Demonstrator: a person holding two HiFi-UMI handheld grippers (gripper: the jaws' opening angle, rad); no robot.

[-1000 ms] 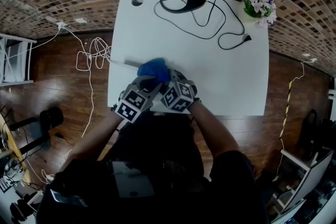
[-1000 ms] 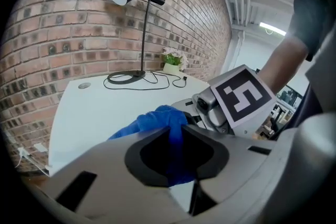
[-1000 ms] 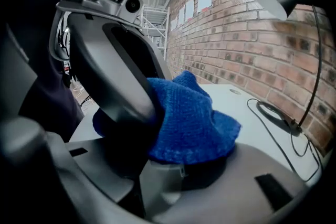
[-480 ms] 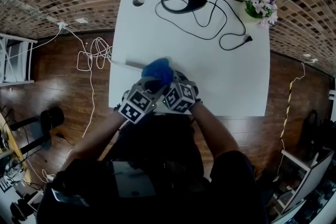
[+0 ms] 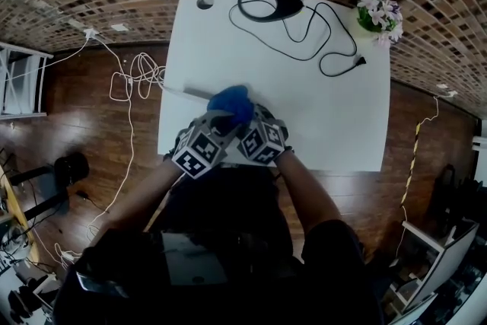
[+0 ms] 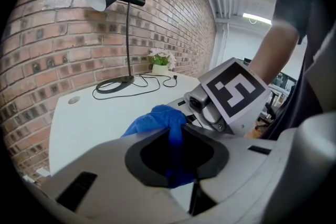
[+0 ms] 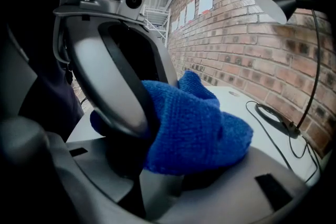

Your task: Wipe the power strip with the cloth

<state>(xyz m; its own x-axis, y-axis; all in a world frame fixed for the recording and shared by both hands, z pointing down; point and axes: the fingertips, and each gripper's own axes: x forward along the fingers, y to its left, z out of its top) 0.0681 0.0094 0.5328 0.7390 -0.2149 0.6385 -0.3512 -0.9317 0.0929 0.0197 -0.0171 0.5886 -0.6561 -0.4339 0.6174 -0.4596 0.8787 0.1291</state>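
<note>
Left gripper [image 6: 176, 157] and right gripper [image 7: 168, 165] (marker cubes side by side) both clamp the bunched blue cloth [image 5: 230, 101] above the white table [image 5: 335, 118].

Desk lamp [image 5: 268, 2], potted flowers [image 5: 378, 7], white table [image 5: 327, 118]

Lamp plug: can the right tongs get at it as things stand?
Likely not yet: the table up to the lamp plug is bare, but the right tongs are shut on the cloth, which the left tongs grip too.
</note>
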